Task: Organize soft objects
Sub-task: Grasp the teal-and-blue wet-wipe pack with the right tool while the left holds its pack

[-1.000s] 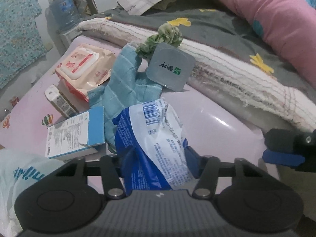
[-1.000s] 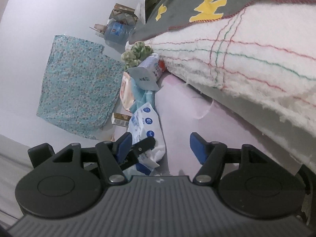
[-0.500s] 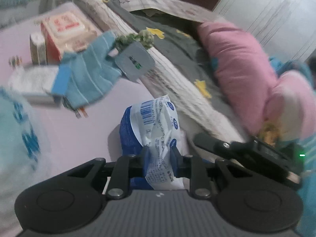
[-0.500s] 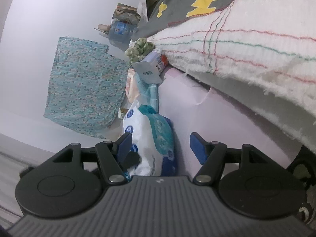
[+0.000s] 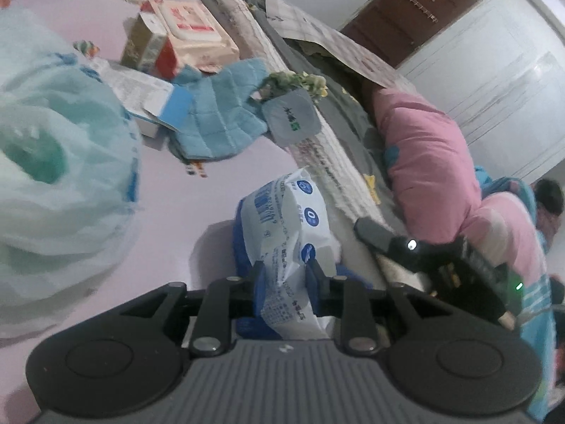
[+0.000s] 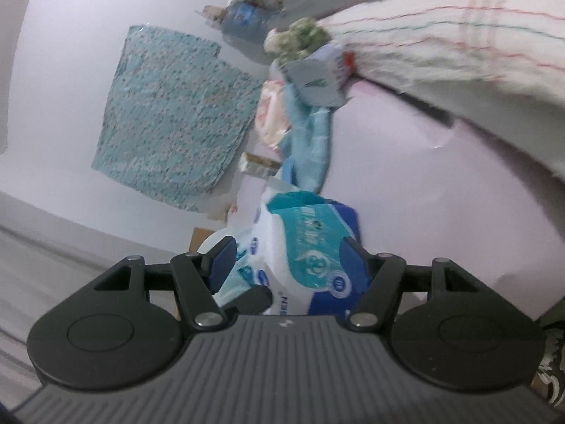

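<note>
My left gripper [image 5: 284, 277] is shut on the crinkled end of a blue and white tissue pack [image 5: 286, 219], which stands on the pink sheet [image 5: 183, 190]. My right gripper [image 6: 287, 258] is open, its jaws on either side of the same tissue pack [image 6: 310, 243] without pressing it. The right gripper body [image 5: 434, 265] shows at the right of the left wrist view. A blue towel [image 5: 219, 120], a grey pouch [image 5: 293, 116], a green scrunchie [image 5: 296, 81] and a pink wet-wipe pack [image 5: 194, 31] lie further back.
A large pale plastic bag [image 5: 60, 162] fills the left side. Boxes [image 5: 148, 53] lie near the towel. A white blanket edge [image 6: 459, 42], a grey quilt [image 5: 339, 106] and a pink pillow [image 5: 427, 155] border the right. A patterned cloth [image 6: 173, 113] hangs on the wall.
My left gripper closed on the tissue pack and carried it toward me and right, away from the pile. The pack came between my right gripper's open jaws.
</note>
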Demonstrator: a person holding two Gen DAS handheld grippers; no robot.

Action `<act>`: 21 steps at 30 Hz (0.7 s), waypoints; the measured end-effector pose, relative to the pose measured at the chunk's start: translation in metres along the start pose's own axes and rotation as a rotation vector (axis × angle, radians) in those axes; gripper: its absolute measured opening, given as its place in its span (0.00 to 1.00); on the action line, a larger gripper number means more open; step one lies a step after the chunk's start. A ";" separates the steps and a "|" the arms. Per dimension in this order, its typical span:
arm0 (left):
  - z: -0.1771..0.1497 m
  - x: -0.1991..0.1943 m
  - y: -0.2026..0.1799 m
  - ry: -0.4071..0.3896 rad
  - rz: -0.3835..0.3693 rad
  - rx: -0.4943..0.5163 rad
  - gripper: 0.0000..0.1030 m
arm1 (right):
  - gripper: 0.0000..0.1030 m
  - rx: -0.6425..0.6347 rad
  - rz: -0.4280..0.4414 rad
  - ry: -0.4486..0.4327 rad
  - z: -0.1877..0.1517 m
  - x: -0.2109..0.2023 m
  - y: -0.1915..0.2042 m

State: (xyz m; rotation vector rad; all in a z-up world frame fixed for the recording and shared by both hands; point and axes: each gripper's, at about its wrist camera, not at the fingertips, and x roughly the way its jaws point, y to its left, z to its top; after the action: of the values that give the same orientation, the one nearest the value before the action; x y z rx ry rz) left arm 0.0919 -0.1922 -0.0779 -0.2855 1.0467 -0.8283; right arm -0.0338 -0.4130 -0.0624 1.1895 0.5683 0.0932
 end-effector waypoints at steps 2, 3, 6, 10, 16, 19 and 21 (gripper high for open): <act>-0.002 -0.008 0.000 -0.005 0.034 0.031 0.28 | 0.63 -0.021 0.002 0.016 -0.002 0.005 0.007; -0.003 -0.012 0.001 -0.011 0.048 0.043 0.29 | 0.63 -0.030 0.004 0.027 -0.003 0.007 0.009; -0.005 -0.023 0.007 -0.021 0.082 0.054 0.36 | 0.63 -0.047 0.002 0.064 -0.008 0.018 0.016; -0.006 -0.036 0.012 -0.045 0.127 0.068 0.40 | 0.63 -0.062 0.002 0.116 -0.016 0.034 0.023; -0.010 -0.055 0.011 -0.078 0.126 0.135 0.70 | 0.63 -0.072 -0.024 0.169 -0.023 0.050 0.030; -0.012 -0.051 0.005 -0.073 0.169 0.189 0.72 | 0.63 -0.075 -0.041 0.159 -0.024 0.049 0.031; -0.013 -0.043 0.003 -0.054 0.208 0.213 0.72 | 0.63 -0.072 -0.054 0.151 -0.023 0.050 0.030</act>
State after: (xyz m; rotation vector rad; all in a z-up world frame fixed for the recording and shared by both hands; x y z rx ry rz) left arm 0.0721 -0.1567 -0.0579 -0.0172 0.9114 -0.7322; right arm 0.0051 -0.3642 -0.0599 1.1018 0.7240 0.1574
